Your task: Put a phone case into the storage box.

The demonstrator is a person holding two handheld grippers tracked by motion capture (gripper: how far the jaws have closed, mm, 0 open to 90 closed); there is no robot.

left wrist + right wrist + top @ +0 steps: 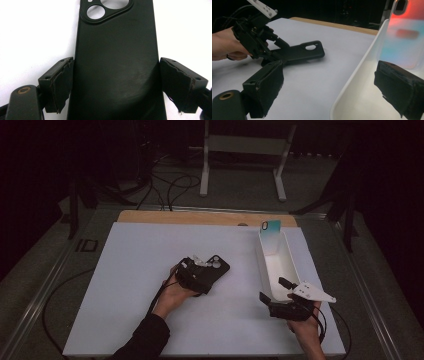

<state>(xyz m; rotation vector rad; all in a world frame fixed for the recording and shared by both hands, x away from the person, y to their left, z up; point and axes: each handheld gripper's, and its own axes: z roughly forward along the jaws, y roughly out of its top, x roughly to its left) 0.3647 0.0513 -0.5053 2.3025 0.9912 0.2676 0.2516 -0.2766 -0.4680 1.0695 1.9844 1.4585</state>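
A black phone case (220, 266) (117, 45) lies flat on the white tabletop (130, 270), camera cutout pointing away from my left hand. My left gripper (202, 270) (116, 72) is shut on the case, its pads (61, 82) against the two long sides near the lower end. The right gripper view shows the same case (299, 52) with the left gripper (273, 51) on it. My right gripper (274, 289) (330, 72) stands open astride the near wall of a white bin (295, 265) (359, 72), one jaw outside and one inside, touching nothing.
A teal-tinted phone case (270, 228) (402, 42) leans upright at the bin's far end. A wooden strip (200, 216) edges the table's far side. Beyond it stand a metal frame (245, 145) and floor cables (175, 185).
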